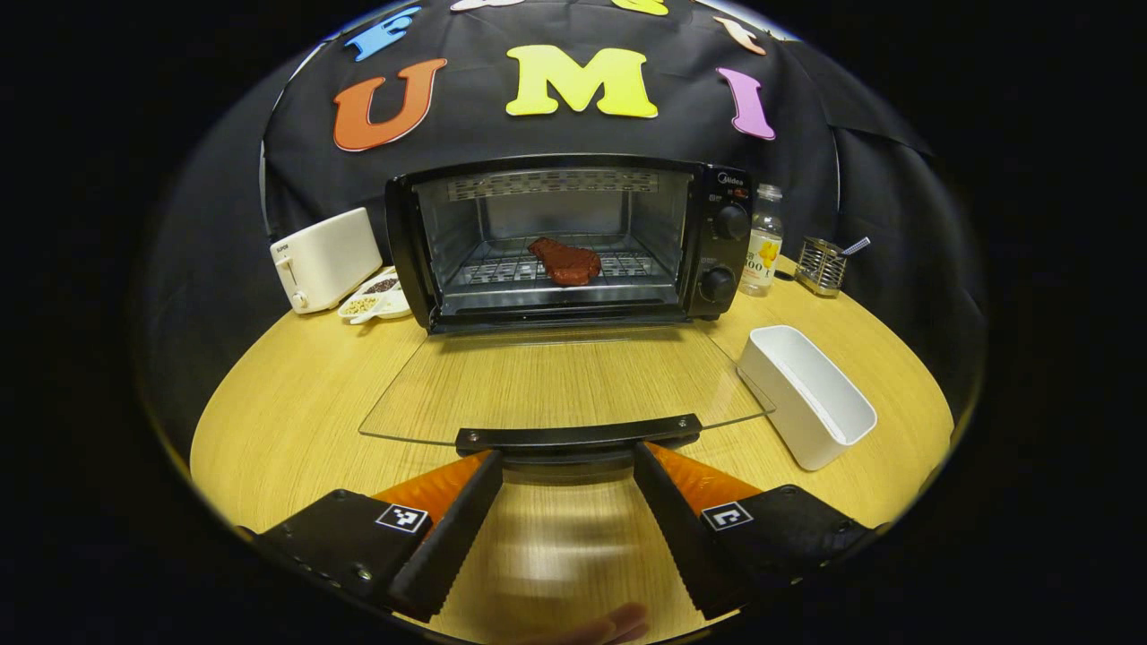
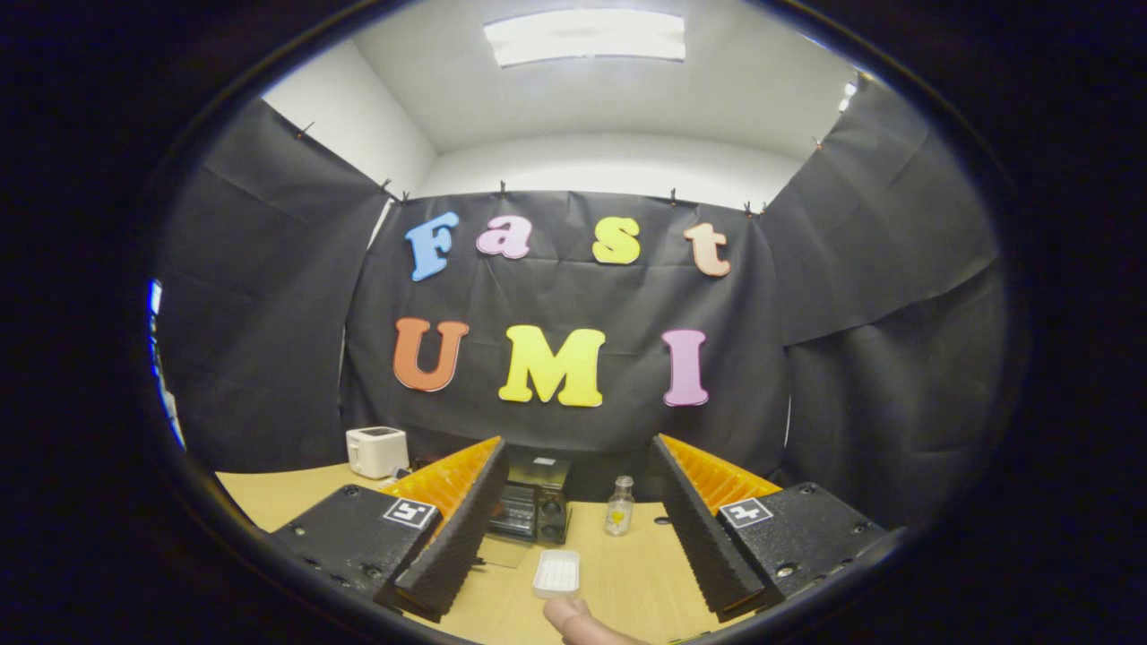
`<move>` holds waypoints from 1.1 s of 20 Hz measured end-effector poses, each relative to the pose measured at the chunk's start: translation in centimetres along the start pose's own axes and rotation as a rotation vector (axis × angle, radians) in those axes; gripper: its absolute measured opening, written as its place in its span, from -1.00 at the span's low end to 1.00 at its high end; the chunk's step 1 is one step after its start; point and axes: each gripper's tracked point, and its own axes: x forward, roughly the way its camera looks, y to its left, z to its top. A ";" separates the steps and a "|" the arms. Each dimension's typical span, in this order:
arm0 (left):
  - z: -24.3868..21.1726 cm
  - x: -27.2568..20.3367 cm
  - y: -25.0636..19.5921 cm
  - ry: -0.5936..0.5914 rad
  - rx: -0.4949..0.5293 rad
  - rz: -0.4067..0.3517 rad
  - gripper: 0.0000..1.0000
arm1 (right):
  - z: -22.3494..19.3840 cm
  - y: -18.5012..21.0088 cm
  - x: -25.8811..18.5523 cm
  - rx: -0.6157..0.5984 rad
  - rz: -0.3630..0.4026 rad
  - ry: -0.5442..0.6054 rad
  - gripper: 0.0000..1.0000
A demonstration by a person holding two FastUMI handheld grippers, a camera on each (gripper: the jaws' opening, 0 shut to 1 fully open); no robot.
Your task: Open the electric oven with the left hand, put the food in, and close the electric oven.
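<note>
Meat (image 1: 564, 262) on the oven (image 1: 573, 242) rack, door (image 1: 564, 381) down
Your left gripper (image 1: 566, 466) straddles the handle (image 1: 578, 436), fingers apart, set to lift; right gripper (image 2: 573, 502) idles apart

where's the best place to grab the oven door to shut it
Grip the black handle bar along the free front edge of the glass door, near its middle. The door lies flat and open toward the left tool, whose open fingers already flank the bar, so come straight from the front and lift up toward the oven. The steak is already on the rack.
</note>
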 end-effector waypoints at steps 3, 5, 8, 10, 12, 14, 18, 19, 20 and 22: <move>1.2 -0.6 0.1 -0.046 0.003 0.003 0.90 | 0.1 -0.1 -0.2 0.001 0.001 -0.006 0.99; 2.2 -1.0 0.2 -0.089 -0.011 0.004 0.89 | 0.1 -0.2 -0.2 -0.001 -0.003 -0.006 0.93; 4.0 -1.4 0.3 -0.148 -0.018 0.005 0.91 | 0.1 -0.1 -0.4 0.002 -0.001 -0.011 0.99; 5.1 -1.6 0.4 -0.175 -0.021 0.006 0.91 | -0.1 -0.4 -0.4 -0.001 -0.005 -0.010 0.93; 6.6 -2.0 0.4 -0.213 -0.019 -0.004 0.92 | -0.4 -0.8 -0.2 0.001 -0.012 -0.005 0.99; 7.9 -2.1 0.5 -0.239 0.000 -0.009 0.96 | -0.7 -1.1 -0.2 0.005 -0.020 0.004 0.99; 11.8 -1.9 0.6 -0.323 -0.006 -0.013 0.96 | -0.8 -1.4 -0.6 0.010 -0.030 0.010 0.99; 11.9 -1.6 0.8 -0.310 0.004 -0.012 0.96 | -0.8 -1.5 -0.8 0.018 -0.032 0.006 0.99; 12.3 -1.1 0.9 -0.299 0.014 -0.005 0.96 | -0.8 -1.7 -0.9 0.024 -0.037 0.003 0.99; 13.8 0.2 2.2 -0.319 0.043 0.052 0.96 | -1.1 -2.4 -1.1 0.033 -0.053 0.001 0.93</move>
